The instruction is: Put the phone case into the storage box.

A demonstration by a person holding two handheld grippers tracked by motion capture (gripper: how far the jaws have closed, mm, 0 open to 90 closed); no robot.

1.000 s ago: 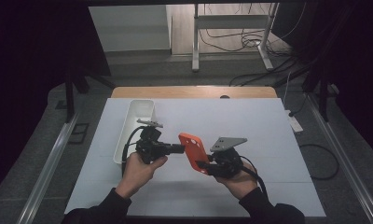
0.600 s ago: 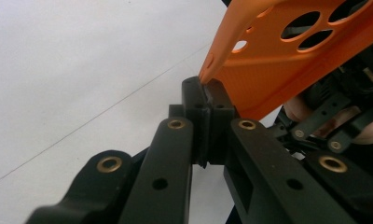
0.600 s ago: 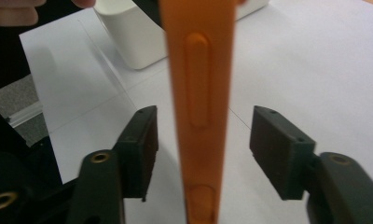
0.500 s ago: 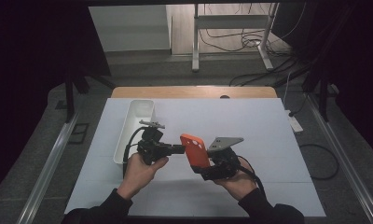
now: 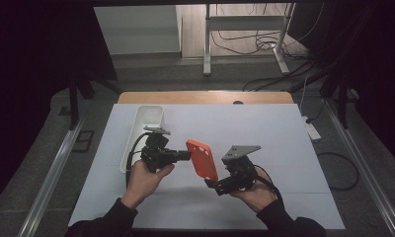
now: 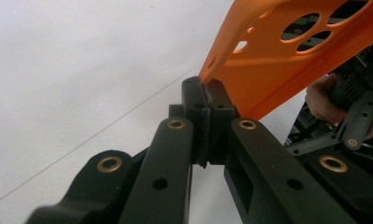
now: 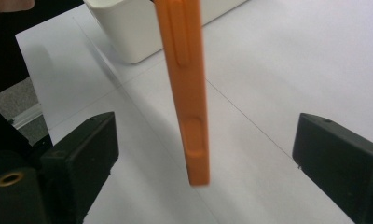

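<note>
Case: orange soft-plastic phone case (image 5: 202, 159) with round camera cut-outs, held above the white surface (image 5: 284, 138), between the two hands, near the middle.
Left gripper: left gripper (image 6: 206, 95) has its fingers closed tight on one corner edge of the case; it alone carries it.
Right gripper: right gripper (image 7: 203, 154) has just been opening its fingers; they stand wide apart, the case's thin edge hanging between them, touching neither.
Bin: white rectangular plastic bin (image 5: 142, 132) stands on the surface at far left, beyond the left hand (image 5: 145, 174).
</note>
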